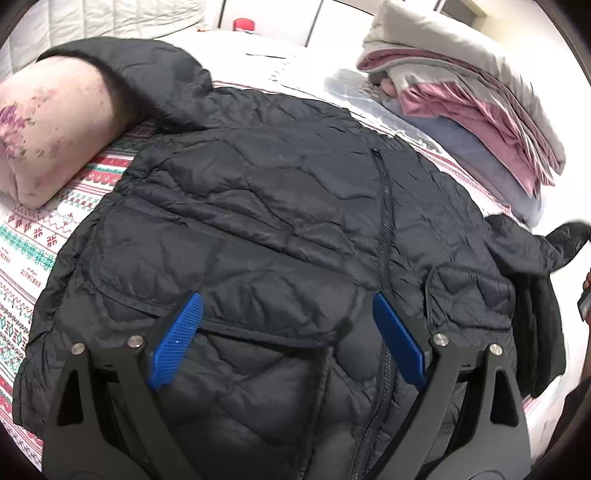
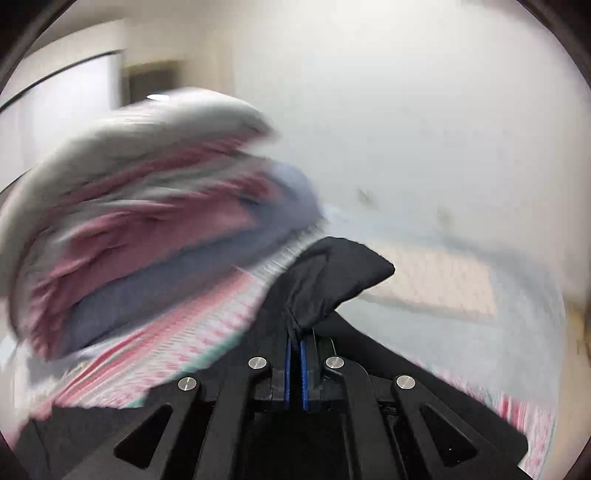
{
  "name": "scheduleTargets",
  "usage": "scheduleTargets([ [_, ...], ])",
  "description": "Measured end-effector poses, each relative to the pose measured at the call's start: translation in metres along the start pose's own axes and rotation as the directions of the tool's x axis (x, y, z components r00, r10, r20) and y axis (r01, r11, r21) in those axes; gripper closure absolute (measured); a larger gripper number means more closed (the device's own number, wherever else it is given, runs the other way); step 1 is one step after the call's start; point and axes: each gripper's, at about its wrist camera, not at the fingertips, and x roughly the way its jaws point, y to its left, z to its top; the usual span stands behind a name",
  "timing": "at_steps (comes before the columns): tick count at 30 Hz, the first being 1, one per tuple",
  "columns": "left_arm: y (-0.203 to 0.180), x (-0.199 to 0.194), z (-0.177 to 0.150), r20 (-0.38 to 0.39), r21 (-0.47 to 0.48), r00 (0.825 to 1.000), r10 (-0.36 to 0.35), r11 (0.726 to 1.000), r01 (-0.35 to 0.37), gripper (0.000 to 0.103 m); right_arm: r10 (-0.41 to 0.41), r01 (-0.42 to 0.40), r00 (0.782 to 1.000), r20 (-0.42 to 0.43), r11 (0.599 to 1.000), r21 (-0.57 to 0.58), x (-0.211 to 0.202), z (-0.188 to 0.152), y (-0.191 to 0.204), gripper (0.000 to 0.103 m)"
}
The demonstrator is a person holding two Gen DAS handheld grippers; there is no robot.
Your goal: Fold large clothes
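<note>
A black quilted jacket (image 1: 266,206) lies spread front-up on the patterned bed sheet (image 1: 33,236), its zipper running down the middle. My left gripper (image 1: 288,306) is open just above the jacket's lower front, with blue pads (image 1: 177,339) on either side of a pocket flap, holding nothing. My right gripper (image 2: 294,343) is shut on a bunched black sleeve end of the jacket (image 2: 332,280) and holds it lifted above the bed. That lifted sleeve also shows at the right edge of the left wrist view (image 1: 565,240). The right wrist view is motion-blurred.
A pink floral pillow (image 1: 48,129) lies at the left under the jacket's hood. A stack of folded grey, pink and blue bedding (image 1: 472,96) sits at the right back, also in the right wrist view (image 2: 147,221). A red-capped object (image 1: 243,25) stands by the far wall.
</note>
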Motion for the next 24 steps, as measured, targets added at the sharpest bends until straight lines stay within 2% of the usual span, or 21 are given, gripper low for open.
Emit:
scheduleTargets([
  [2, 0.008, -0.001, 0.004, 0.014, -0.031, 1.0, 0.014, 0.999, -0.014, 0.01, 0.115, -0.112, 0.992, 0.05, 0.991, -0.076, -0.026, -0.001, 0.045, 0.1],
  [5, 0.019, -0.002, 0.009, 0.021, -0.063, 0.999, 0.025, 0.998, -0.024, 0.01, 0.283, -0.27, 0.956, 0.074, 0.95, -0.156, -0.064, -0.006, 0.11, 0.1],
  [6, 0.024, -0.003, 0.01, 0.02, -0.08, 0.999, 0.027, 0.997, -0.025, 0.01, 0.367, -0.35, 0.928, 0.055, 0.915, -0.2, -0.08, -0.012, 0.143, 0.1],
  [7, 0.026, -0.003, 0.01, 0.02, -0.09, 0.999, 0.027, 0.996, -0.025, 0.01, 0.405, -0.386, 0.913, 0.041, 0.893, -0.231, -0.089, -0.017, 0.162, 0.1],
  [8, 0.031, -0.004, 0.012, 0.019, -0.107, 1.0, 0.022, 0.994, -0.02, 0.01, 0.464, -0.442, 0.886, 0.009, 0.849, -0.289, -0.103, -0.027, 0.195, 0.1],
  [10, 0.038, -0.005, 0.013, 0.02, -0.126, 1.0, 0.015, 0.992, -0.012, 0.01, 0.533, -0.512, 0.845, -0.051, 0.777, -0.368, -0.122, -0.054, 0.246, 0.099],
  [11, 0.041, -0.005, 0.014, 0.021, -0.131, 1.0, 0.019, 0.991, -0.016, 0.01, 0.55, -0.532, 0.831, -0.078, 0.747, -0.399, -0.127, -0.07, 0.268, 0.099],
  [13, 0.045, -0.005, 0.015, 0.022, -0.131, 0.999, 0.027, 0.991, -0.024, 0.01, 0.555, -0.556, 0.819, -0.145, 0.707, -0.436, -0.125, -0.104, 0.306, 0.099],
  [15, 0.05, -0.004, 0.017, 0.025, -0.137, 0.999, 0.04, 0.99, -0.036, 0.01, 0.533, -0.598, 0.8, -0.275, 0.673, -0.435, -0.112, -0.148, 0.341, 0.097],
  [17, 0.055, -0.004, 0.019, 0.026, -0.147, 0.999, 0.044, 0.988, -0.039, 0.01, 0.482, -0.657, 0.748, -0.456, 0.632, -0.411, -0.086, -0.2, 0.369, 0.092],
  [19, 0.06, -0.003, 0.021, 0.024, -0.16, 0.999, 0.04, 0.986, -0.036, 0.01, 0.423, -0.68, 0.714, -0.558, 0.608, -0.409, -0.072, -0.241, 0.381, 0.089],
  [20, 0.062, -0.003, 0.022, 0.023, -0.169, 0.999, 0.037, 0.985, -0.032, 0.01, 0.396, -0.685, 0.703, -0.591, 0.601, -0.412, -0.066, -0.26, 0.386, 0.089],
  [22, 0.065, -0.004, 0.024, 0.025, -0.185, 0.999, 0.025, 0.983, -0.02, 0.01, 0.393, -0.685, 0.703, -0.593, 0.597, -0.417, -0.065, -0.276, 0.387, 0.085],
  [24, 0.066, -0.005, 0.025, 0.028, -0.194, 0.999, 0.018, 0.981, -0.012, 0.01, 0.417, -0.696, 0.69, -0.592, 0.607, -0.384, -0.066, -0.278, 0.387, 0.074],
])
